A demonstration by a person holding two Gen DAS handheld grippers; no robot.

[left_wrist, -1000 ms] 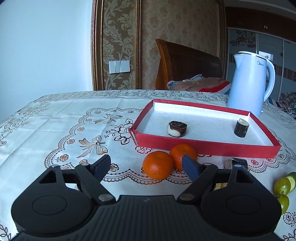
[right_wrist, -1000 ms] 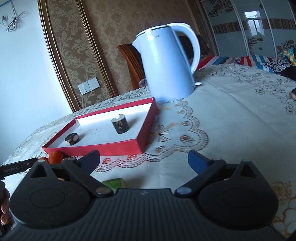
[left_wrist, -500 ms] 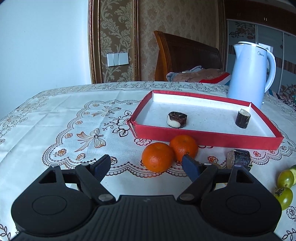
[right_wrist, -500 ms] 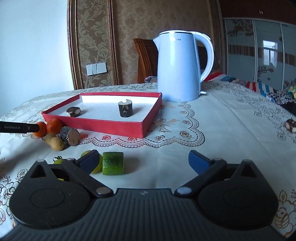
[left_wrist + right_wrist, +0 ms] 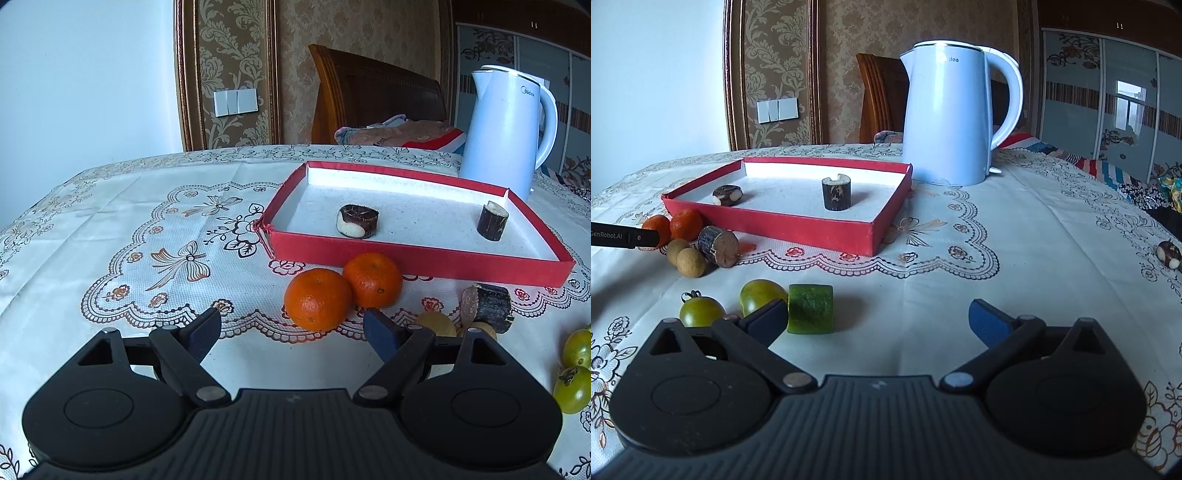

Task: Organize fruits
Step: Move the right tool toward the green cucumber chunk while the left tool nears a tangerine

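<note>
A shallow red tray (image 5: 406, 260) (image 5: 798, 227) holds a dark round slice (image 5: 357, 220) and a short dark stump piece (image 5: 492, 220). Two oranges (image 5: 317, 299) (image 5: 372, 280) lie just in front of it. My left gripper (image 5: 291, 330) is open, with the nearer orange just beyond its fingertips. In the right wrist view, my right gripper (image 5: 877, 319) is open, a green cut chunk (image 5: 810, 308) and two green tomatoes (image 5: 762, 297) (image 5: 701, 312) by its left finger. A dark log piece (image 5: 718, 245) and two small tan fruits (image 5: 690, 261) lie further left.
A white electric kettle (image 5: 947, 118) stands behind the tray's right corner. One more dark slice (image 5: 1169, 254) lies far right near the table edge. A wooden chair (image 5: 373, 96) with cloth on it stands behind the table. The embroidered tablecloth (image 5: 129, 221) covers the whole top.
The right wrist view has rolled level and swung left, bringing the green chunk and tomatoes to its left finger. The left gripper tilted slightly, with the oranges staying just ahead.
</note>
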